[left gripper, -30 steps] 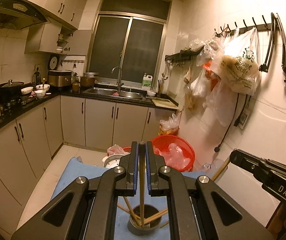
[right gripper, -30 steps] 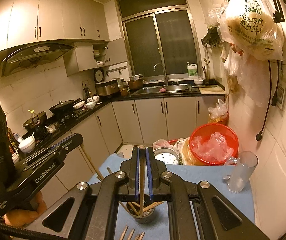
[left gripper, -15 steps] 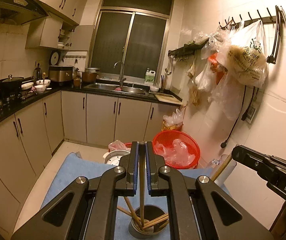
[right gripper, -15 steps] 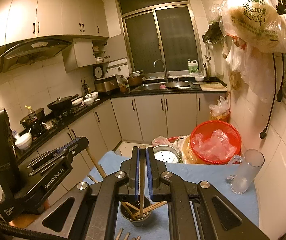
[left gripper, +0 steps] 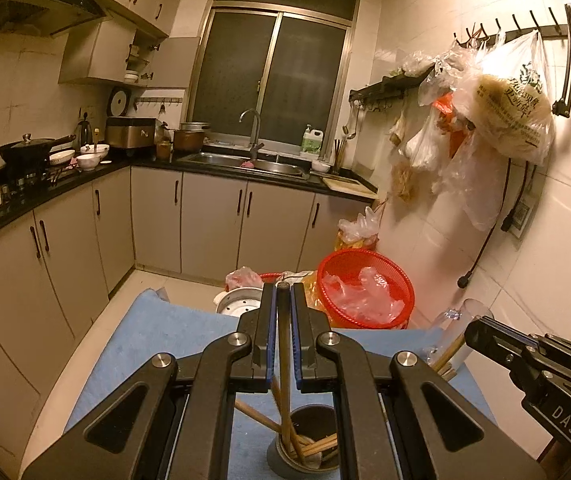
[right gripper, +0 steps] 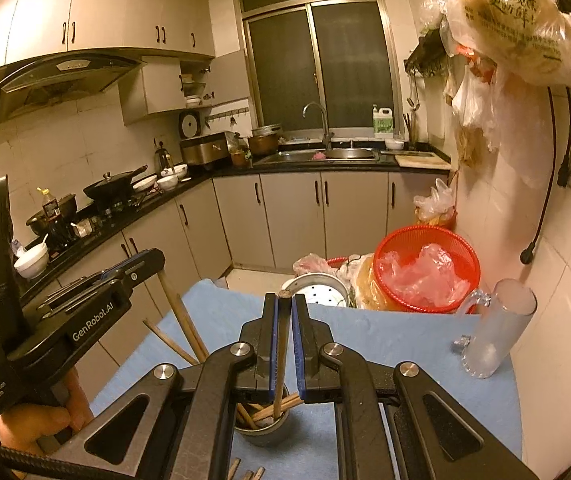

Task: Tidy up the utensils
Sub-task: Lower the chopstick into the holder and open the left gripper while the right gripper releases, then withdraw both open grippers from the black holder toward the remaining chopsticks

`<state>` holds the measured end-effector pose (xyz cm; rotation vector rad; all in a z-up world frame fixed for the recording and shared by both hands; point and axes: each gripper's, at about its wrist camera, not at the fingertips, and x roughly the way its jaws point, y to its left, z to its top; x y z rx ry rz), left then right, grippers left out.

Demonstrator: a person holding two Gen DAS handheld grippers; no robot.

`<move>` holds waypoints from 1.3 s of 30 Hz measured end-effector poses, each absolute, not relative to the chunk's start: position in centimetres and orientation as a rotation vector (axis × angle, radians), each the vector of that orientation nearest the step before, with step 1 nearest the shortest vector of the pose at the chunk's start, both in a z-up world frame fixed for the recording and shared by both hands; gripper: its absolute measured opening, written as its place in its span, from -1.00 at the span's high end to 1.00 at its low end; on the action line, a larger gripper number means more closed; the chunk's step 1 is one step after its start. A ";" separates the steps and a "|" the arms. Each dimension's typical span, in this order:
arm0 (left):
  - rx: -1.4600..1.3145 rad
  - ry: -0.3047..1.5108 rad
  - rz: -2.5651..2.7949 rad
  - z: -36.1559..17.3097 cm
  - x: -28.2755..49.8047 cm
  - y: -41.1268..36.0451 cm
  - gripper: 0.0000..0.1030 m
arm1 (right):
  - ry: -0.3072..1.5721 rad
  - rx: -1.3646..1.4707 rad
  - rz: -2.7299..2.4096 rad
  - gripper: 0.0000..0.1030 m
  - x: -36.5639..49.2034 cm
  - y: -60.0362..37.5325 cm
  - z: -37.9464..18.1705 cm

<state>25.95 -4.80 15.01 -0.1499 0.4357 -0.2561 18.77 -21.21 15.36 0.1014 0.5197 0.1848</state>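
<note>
My left gripper (left gripper: 282,312) is shut on a wooden chopstick (left gripper: 283,344) whose lower end reaches into a dark round cup (left gripper: 309,456) on the blue cloth (left gripper: 173,336). The cup holds several chopsticks. My right gripper (right gripper: 284,320) is shut on another wooden chopstick (right gripper: 281,352) that points down into the same cup (right gripper: 261,428). The left gripper shows at the left of the right wrist view (right gripper: 125,276), the right gripper at the right of the left wrist view (left gripper: 481,332). Loose chopsticks (right gripper: 245,474) lie on the cloth in front of the cup.
A clear glass mug (right gripper: 493,328) stands on the cloth at the right by the tiled wall. Beyond the cloth's far edge are a red basket (right gripper: 425,272) with plastic bags and a white perforated pot (right gripper: 317,292). Plastic bags (left gripper: 505,112) hang on the right wall.
Both grippers have risen and drawn back a little, each still holding its chopstick. The cup shows more fully beneath them.
</note>
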 end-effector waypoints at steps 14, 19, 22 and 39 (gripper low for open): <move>-0.148 0.479 -0.257 13.1 26.0 -5.0 0.88 | 0.561 0.134 0.185 0.86 19.1 -21.5 13.7; -0.158 0.499 -0.259 12.3 25.8 -4.8 0.88 | 0.575 0.145 0.184 0.85 18.8 -21.7 13.2; -0.153 0.500 -0.260 12.2 25.5 -4.8 0.87 | 0.566 0.149 0.181 0.84 18.5 -21.8 13.3; -0.116 0.465 -0.264 12.2 18.2 -2.7 -0.10 | 0.491 0.201 0.168 0.27 11.1 -22.9 13.7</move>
